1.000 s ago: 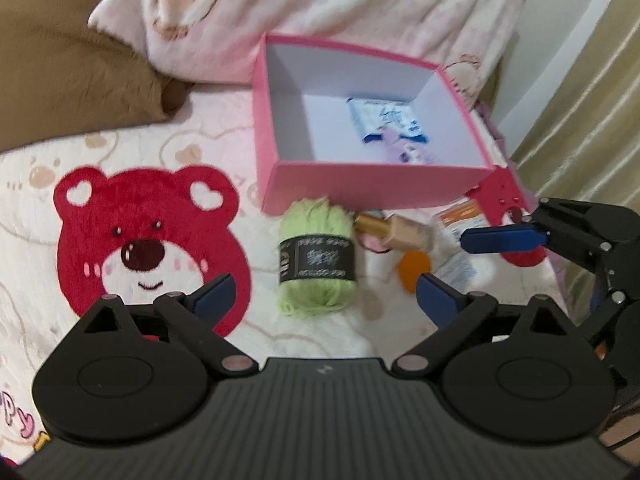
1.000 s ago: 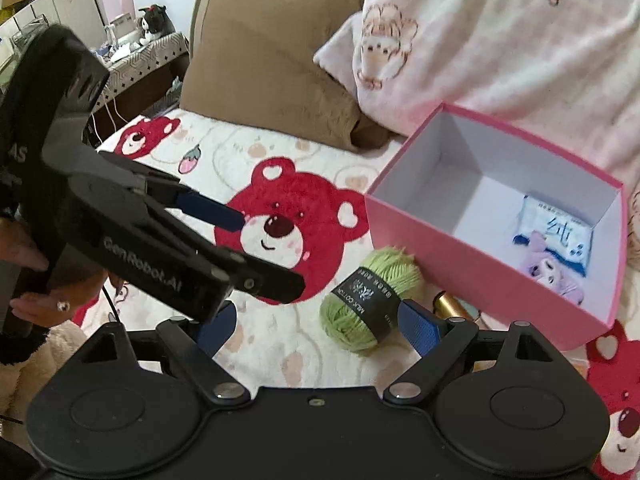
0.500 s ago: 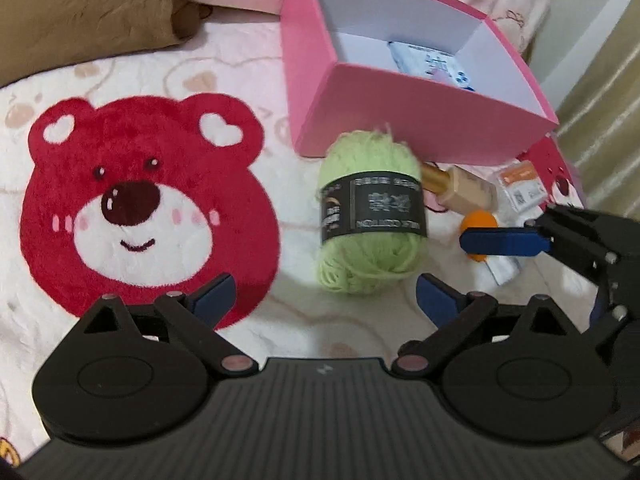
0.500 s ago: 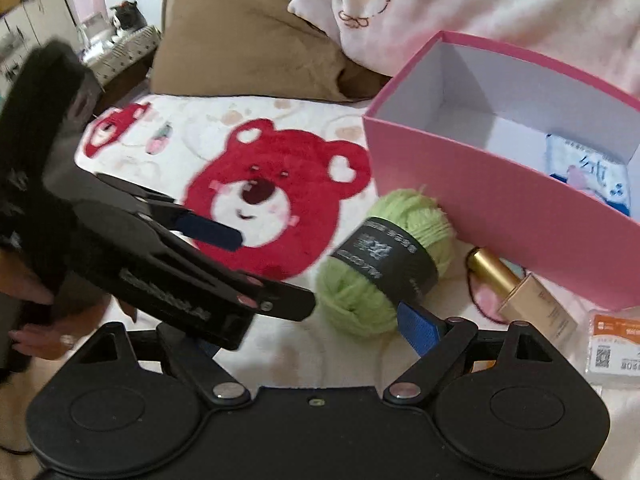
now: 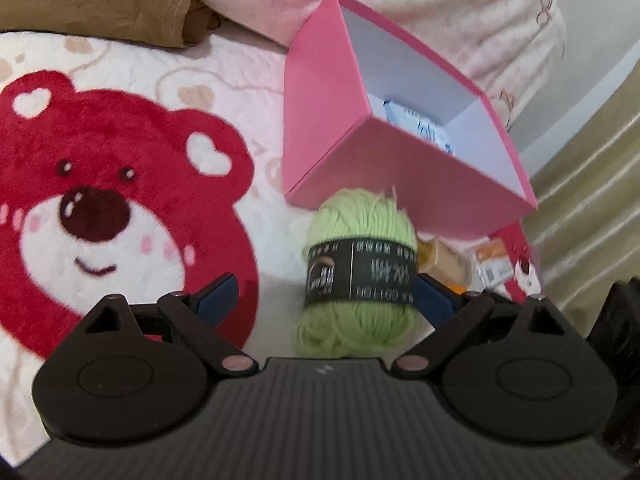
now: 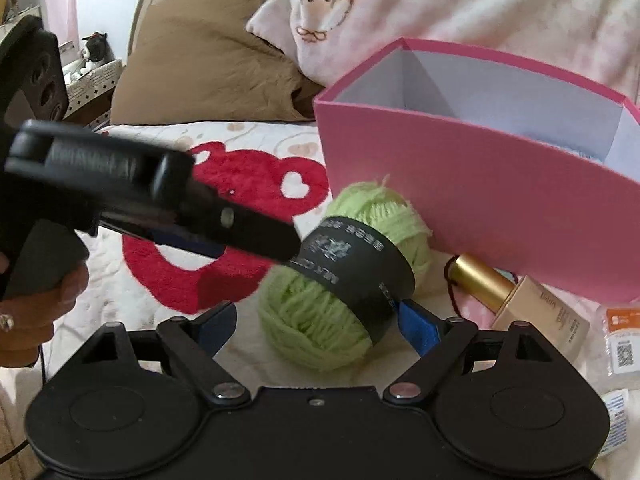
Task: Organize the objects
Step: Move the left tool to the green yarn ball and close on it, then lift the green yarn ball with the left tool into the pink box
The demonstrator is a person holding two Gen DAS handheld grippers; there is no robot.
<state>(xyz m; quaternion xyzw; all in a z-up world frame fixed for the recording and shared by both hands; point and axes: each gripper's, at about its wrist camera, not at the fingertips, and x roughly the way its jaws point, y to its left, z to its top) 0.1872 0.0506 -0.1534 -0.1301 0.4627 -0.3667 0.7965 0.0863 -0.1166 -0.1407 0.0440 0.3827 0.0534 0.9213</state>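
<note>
Green yarn (image 5: pixel 358 268) lies on a bear blanket (image 5: pixel 120 184), pink box (image 5: pixel 400 184) at one o'clock. Both grippers, left (image 5: pixel 326 294) and right (image 6: pixel 316 322), straddle it, jaws wide.

The print on the black paper band (image 5: pixel 360 274) around the ball of light green yarn (image 5: pixel 360 276) is smeared by blur and mostly unreadable. Inside the pink cardboard box (image 5: pixel 320 120), a blue-and-white packet (image 5: pixel 420 130) shows only partly above the near wall. A gold-capped beige bottle (image 5: pixel 442 262) is largely hidden behind the yarn in the left wrist view. In the right wrist view, the left gripper (image 6: pixel 248 236) is blurred and covers part of the red bear print (image 6: pixel 240 192) on the bed cover. A small orange-and-white packet (image 6: pixel 620 340) is cut by the right edge.
</note>
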